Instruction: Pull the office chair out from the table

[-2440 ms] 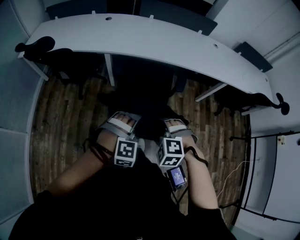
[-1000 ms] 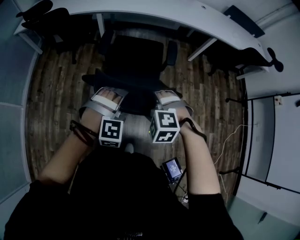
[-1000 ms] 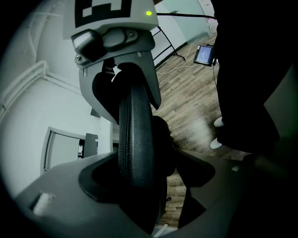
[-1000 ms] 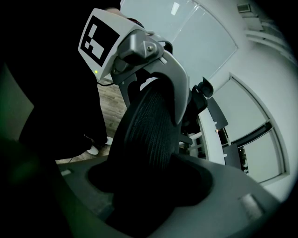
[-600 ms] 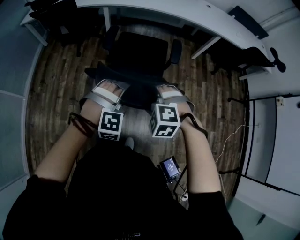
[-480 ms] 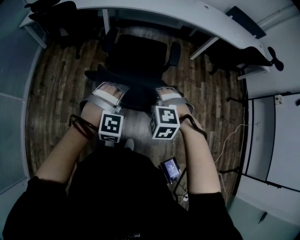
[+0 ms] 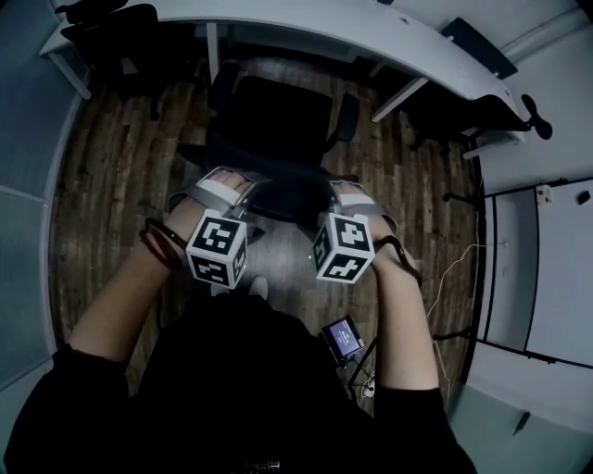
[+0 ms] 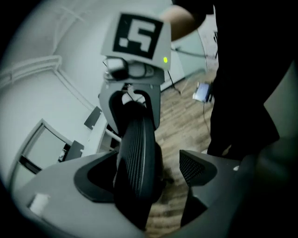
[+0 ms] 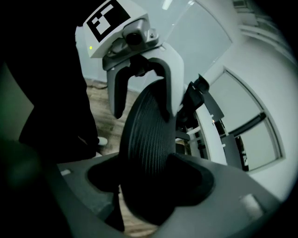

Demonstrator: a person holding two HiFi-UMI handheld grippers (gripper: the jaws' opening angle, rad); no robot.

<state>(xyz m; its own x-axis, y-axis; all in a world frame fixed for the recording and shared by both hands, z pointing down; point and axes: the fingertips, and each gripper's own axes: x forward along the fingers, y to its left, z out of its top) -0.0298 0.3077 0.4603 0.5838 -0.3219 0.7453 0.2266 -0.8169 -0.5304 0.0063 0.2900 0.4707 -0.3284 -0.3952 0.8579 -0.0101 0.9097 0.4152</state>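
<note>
The black office chair (image 7: 278,111) stands on the wood floor, out from under the white table (image 7: 371,32). Both grippers sit on the top edge of its ribbed backrest (image 8: 135,158). My left gripper (image 7: 227,178) has its jaws opening: the backrest edge lies against one jaw, and the other pad (image 8: 195,167) stands apart from it with floor showing in the gap. My right gripper (image 7: 350,193) is shut on the same backrest (image 9: 149,148), which fills the space between its jaws. Each gripper view shows the other gripper further along the edge.
More black chairs stand at the table's left end (image 7: 102,28) and right end (image 7: 482,111). White partition panels (image 7: 528,278) line the right side. A thin cable (image 7: 454,278) trails on the floor. A small lit device (image 7: 343,338) hangs near my right forearm.
The chair has rolled out from under the table toward me. Both grippers have come back and up a little with the backrest, and the marker cubes have tilted.
</note>
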